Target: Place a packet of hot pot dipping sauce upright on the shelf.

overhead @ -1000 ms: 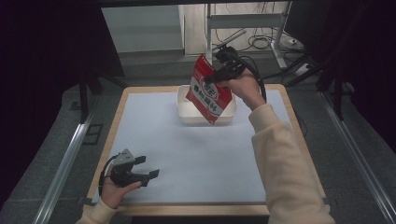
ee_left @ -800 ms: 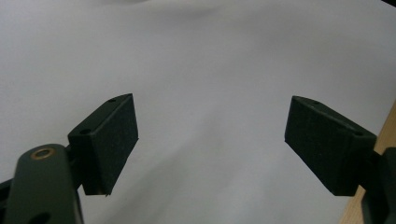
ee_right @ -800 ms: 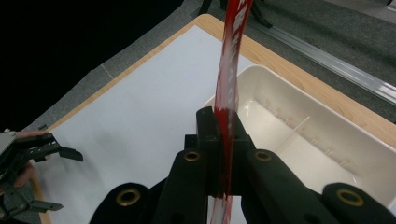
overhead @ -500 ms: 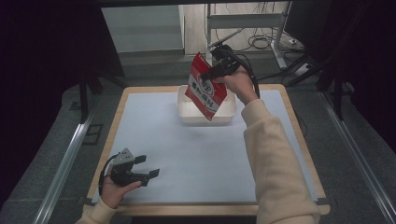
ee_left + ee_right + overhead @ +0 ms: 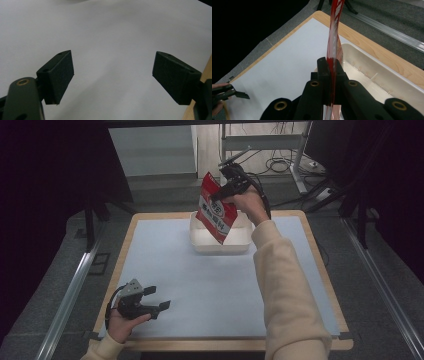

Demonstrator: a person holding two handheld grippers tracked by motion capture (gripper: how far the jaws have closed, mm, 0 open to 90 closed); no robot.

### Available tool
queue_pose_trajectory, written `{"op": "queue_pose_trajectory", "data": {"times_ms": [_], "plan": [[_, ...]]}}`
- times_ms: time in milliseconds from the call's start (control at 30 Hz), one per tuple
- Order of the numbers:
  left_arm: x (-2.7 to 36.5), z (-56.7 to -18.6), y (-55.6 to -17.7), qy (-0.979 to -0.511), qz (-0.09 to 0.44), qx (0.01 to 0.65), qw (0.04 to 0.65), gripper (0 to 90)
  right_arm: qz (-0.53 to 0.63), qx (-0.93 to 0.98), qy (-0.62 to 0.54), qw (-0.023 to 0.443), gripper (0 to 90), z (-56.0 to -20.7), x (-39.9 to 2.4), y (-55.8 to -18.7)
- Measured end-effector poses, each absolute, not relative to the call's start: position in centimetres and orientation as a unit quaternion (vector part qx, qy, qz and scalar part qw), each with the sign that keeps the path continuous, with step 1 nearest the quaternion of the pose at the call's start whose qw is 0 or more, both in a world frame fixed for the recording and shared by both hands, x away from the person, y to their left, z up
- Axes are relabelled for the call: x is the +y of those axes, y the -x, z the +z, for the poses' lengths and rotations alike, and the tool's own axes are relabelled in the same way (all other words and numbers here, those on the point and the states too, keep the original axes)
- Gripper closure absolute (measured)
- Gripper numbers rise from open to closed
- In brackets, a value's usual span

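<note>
White tub (image 5: 220, 241) on papered table (image 5: 210, 285)

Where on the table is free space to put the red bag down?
The white mat is bare between the white tray and the left gripper, and beside the tray. It is crowded only at the tray, where the right gripper holds the red bag.

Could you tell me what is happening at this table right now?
A person works with a hand-held gripper in each hand. The right gripper is shut on the edge of a red snack bag, holding it in the air above a white tub at the far side of the table. The left gripper rests open near the front edge, holding nothing.
</note>
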State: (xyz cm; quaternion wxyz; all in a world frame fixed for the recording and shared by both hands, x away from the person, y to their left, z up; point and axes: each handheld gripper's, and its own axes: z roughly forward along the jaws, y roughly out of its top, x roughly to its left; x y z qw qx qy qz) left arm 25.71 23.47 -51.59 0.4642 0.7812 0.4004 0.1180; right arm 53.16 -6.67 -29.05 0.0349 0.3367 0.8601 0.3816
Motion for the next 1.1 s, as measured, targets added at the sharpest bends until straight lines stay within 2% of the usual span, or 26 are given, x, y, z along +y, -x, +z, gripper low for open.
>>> {"op": "queue_pose_trajectory", "data": {"times_ms": [400,1100], "plan": [[23.5,-51.5,-25.7,-0.780,0.118,0.400,0.466,17.2,0.367,0.865,-0.340,0.035,88.9,-29.6,-4.9,-55.1],[23.6,-51.6,-25.7,-0.781,0.119,0.401,0.464,17.2,0.335,0.872,-0.357,0.021,88.7,-34.1,-4.0,-57.4]]}}
